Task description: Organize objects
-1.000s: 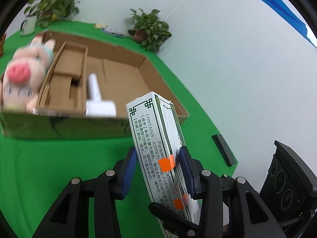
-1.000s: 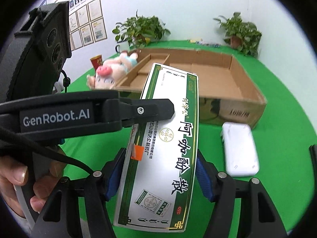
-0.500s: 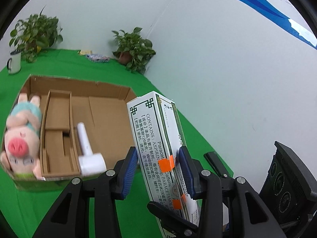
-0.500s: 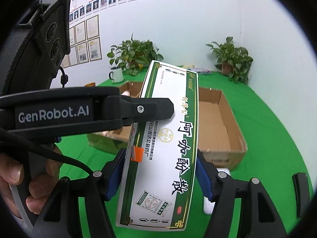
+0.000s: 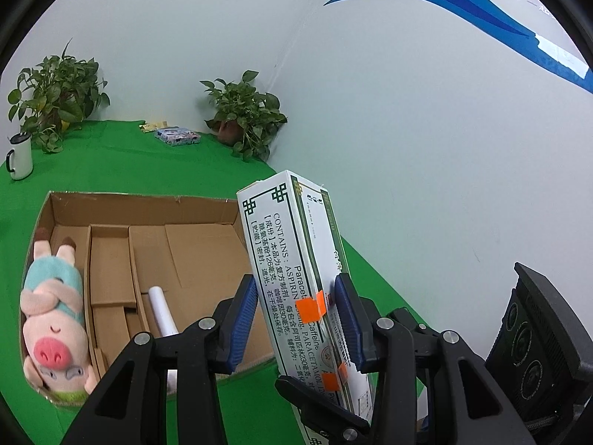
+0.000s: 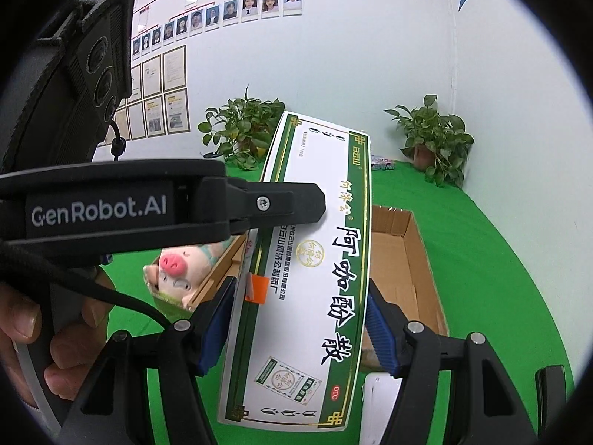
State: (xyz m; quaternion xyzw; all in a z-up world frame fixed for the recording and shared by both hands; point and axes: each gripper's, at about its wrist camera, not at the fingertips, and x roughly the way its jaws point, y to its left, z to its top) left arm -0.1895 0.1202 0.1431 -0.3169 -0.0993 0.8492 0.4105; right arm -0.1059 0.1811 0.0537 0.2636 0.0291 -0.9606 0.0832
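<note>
Slippage is the main risk: the long white-and-green cardboard medicine box (image 6: 296, 282) hangs in the air above the green table (image 5: 111, 163), clamped across its wide faces by the right gripper (image 6: 296, 326) and across its narrow sides by the left gripper (image 5: 296, 319). Uneven pulls could twist or crush it, or drop it short of the open brown cardboard tray (image 5: 200, 252) holding a plush pig (image 5: 52, 319).

Medicine box (image 5: 296, 259) covering the cardboard tray's (image 5: 141, 207) right wall, white roll's (image 5: 161, 307) lower end disappearing behind the left tool (image 5: 296, 319), wall documents (image 6: 174, 96) blurring beyond reading
</note>
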